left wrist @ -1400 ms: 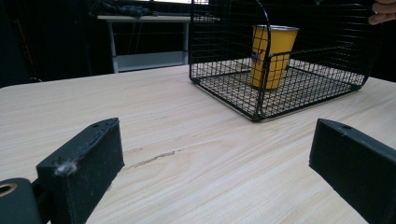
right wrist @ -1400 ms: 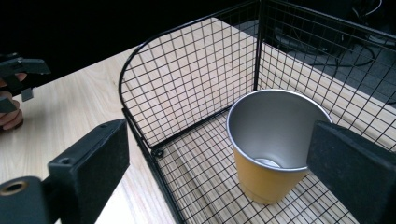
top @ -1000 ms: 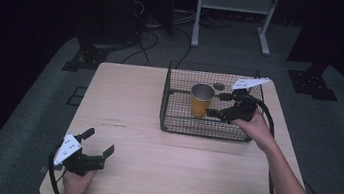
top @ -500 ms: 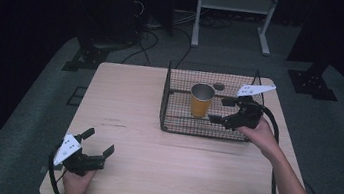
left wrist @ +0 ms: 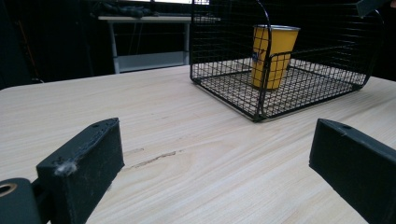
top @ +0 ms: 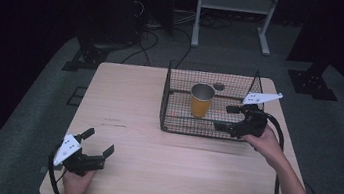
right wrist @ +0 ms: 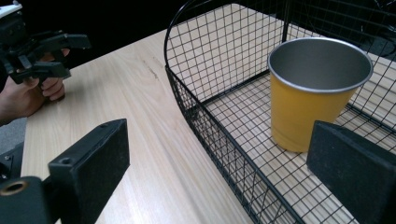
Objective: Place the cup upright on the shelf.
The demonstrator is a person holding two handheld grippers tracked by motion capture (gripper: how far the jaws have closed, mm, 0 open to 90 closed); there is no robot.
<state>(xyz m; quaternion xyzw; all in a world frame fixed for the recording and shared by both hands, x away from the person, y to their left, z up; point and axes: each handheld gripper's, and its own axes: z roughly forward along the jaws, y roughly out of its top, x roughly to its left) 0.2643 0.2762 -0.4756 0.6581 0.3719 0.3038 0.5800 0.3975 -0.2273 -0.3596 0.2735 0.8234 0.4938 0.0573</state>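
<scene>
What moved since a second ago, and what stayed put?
The right gripper pulled back from the yellow cup, away from it and toward the basket's near right corner, with its jaws open and holding nothing. The cup stayed upright in the basket. The left gripper stayed open at the table's near left corner.

The right hand-held gripper (top: 227,118) has drawn back from the yellow cup (top: 201,100), toward the basket's (top: 176,126) near edge.
</scene>
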